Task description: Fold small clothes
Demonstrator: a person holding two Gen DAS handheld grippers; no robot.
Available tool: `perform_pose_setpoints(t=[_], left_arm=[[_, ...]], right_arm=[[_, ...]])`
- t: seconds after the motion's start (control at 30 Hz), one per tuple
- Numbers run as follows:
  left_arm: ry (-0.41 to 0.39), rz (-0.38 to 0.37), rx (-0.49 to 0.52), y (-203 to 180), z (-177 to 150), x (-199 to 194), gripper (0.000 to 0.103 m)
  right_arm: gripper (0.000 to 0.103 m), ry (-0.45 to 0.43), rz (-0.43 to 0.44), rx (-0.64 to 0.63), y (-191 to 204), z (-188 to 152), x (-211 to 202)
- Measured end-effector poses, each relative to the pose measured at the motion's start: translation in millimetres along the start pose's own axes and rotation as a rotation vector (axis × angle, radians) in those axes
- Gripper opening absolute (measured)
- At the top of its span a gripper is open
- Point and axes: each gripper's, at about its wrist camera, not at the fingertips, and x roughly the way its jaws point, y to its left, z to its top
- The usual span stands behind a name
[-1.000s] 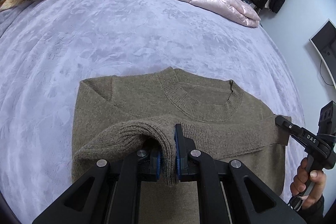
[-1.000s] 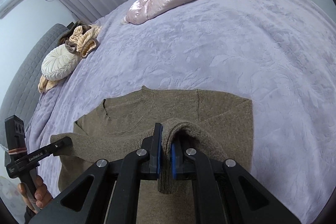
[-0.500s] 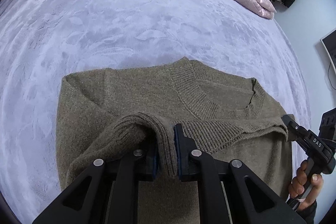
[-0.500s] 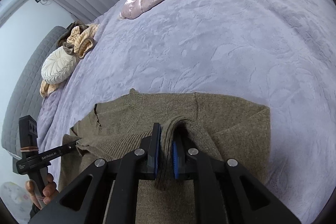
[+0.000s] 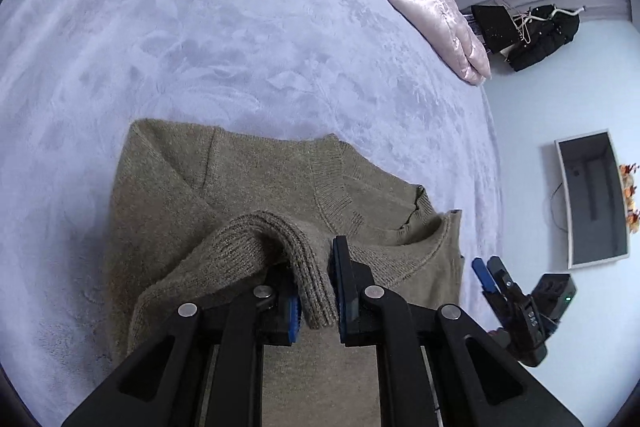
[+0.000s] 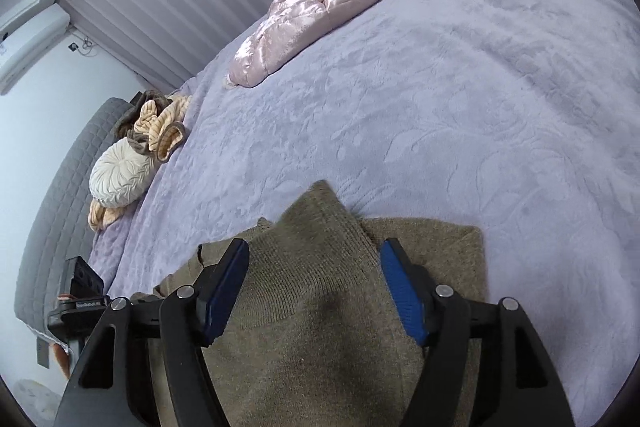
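Sweater [image 5: 256,195] lies on bed [image 5: 200,27], hem half-folded toward its collar. Left gripper [image 5: 316,291] clamps hem; right gripper [image 6: 314,287] fingers just opened, empty. Next: left lets go, smooth fold.

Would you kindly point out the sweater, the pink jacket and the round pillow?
Sweater [image 5: 256,183]: left wrist view, chest.
Pink jacket [image 6: 320,7]: right wrist view, middle.
Round pillow [image 6: 120,173]: right wrist view, centre.
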Motion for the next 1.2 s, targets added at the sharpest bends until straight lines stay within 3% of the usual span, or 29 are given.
perform_pose_setpoints(t=[0.07,0.13,0.23,0.27,0.33,0.4,0.43,0.5,0.57,0.63,0.73,0.83,0.93,1.0,1.07,1.2], left_arm=[[-0.036,0.094,0.074,-16.5,-2.5,1.5,0.013],[-0.057,0.239,0.194,-34.8,-5.9,14.0,0.013],[-0.077,0.321,0.27,-41.0,-7.3,29.6,0.013],[-0.056,0.33,0.256,-37.4,-4.6,35.1,0.011],[-0.015,0.238,0.204,-27.4,-0.2,36.7,0.01],[-0.042,0.173,0.137,-16.9,3.3,27.1,0.011],[-0.057,0.161,0.088,-10.4,4.3,21.5,0.017],[-0.062,0.145,0.01,0.1,4.4,12.0,0.071],[-0.154,0.142,0.012,1.6,-0.1,-6.5,0.085],[-0.156,0.131,0.004,3.0,-0.1,-14.1,0.085],[-0.11,0.058,-0.021,6.2,-2.4,-15.0,0.085],[-0.088,0.058,0.036,-7.2,-8.6,-8.8,0.085],[-0.089,0.092,0.123,-26.0,-13.0,4.6,0.085],[-0.106,0.176,0.166,-30.2,-4.0,21.1,0.085],[-0.124,0.254,0.144,-17.9,5.8,28.2,0.085],[-0.193,0.285,0.042,18.8,11.3,12.4,0.085]], right_arm=[[0.072,0.02,-0.029,-0.096,20.0,-5.6,3.2],[0.072,0.036,-0.069,-0.203,42.8,-14.0,12.4],[0.072,0.059,-0.146,-0.321,66.1,-26.2,32.1],[0.072,0.071,-0.153,-0.335,69.6,-28.6,37.8],[0.072,0.094,-0.166,-0.354,74.4,-31.9,48.6],[0.072,0.103,-0.193,-0.364,73.6,-35.2,54.0],[0.072,0.11,-0.199,-0.362,72.1,-35.8,55.5],[0.072,0.11,-0.197,-0.35,68.3,-37.3,53.1],[0.072,0.1,-0.19,-0.335,65.4,-37.8,47.5],[0.072,0.094,-0.188,-0.314,61.3,-37.9,41.8],[0.072,0.085,-0.178,-0.282,57.7,-37.5,34.3],[0.072,0.079,-0.177,-0.29,61.6,-37.7,30.5],[0.072,0.072,-0.185,-0.299,65.1,-35.5,31.5],[0.073,0.099,-0.174,-0.288,61.6,-31.6,40.5],[0.074,0.141,-0.2,-0.271,50.4,-27.3,54.9],[0.073,0.101,-0.355,-0.269,26.2,-20.3,55.4]])
